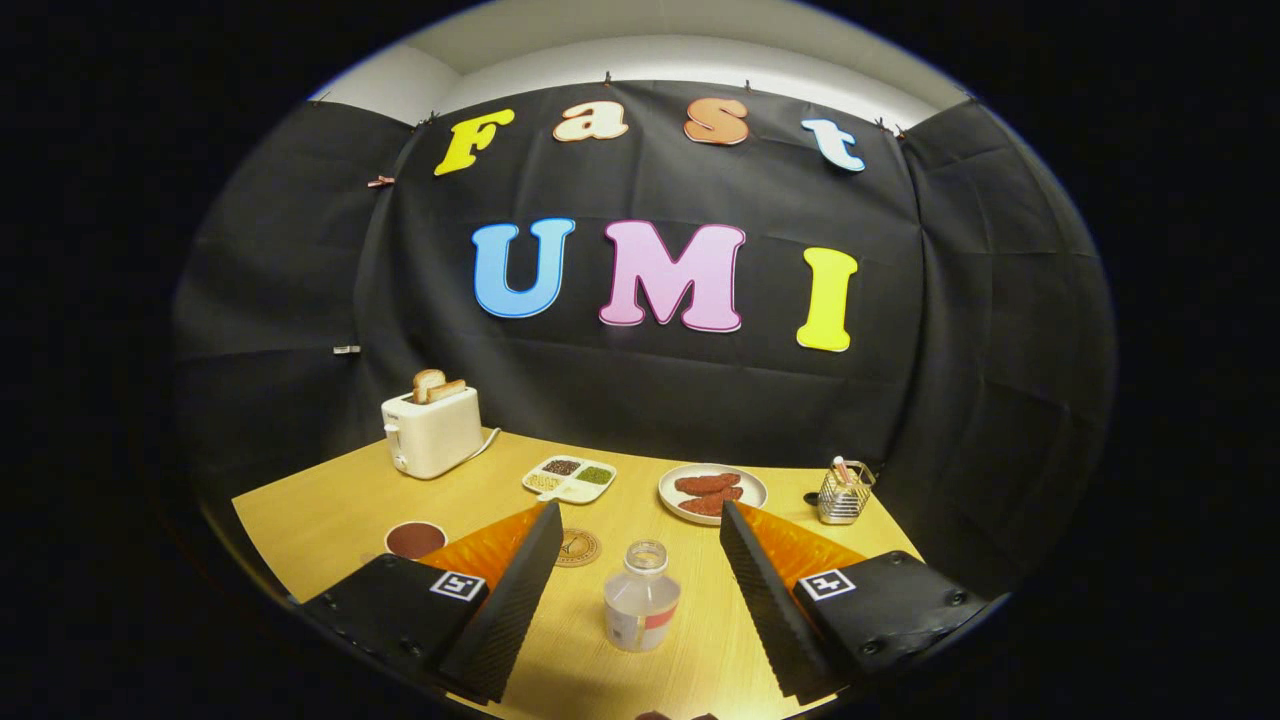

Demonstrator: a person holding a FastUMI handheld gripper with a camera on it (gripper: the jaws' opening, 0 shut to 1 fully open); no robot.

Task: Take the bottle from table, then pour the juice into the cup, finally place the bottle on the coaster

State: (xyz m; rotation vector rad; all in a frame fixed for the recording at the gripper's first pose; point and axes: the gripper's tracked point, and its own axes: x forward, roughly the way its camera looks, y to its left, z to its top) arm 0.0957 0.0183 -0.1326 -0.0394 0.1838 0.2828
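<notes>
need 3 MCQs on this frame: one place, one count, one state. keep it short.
1. Where does the bottle stand?
A between the open fingers of the gripper
B on the coaster
C beside the toaster

2. How many bread slices stick out of the toaster?
A none
B two
C four

3. The bottle is:
A lying on its side
B upright with a cap on
C upright, uncapped

Key: 1 A, it sits on the table with a finger on each side, untouched. 2 B, two slices show on top. 3 C, its open mouth faces up.
</notes>
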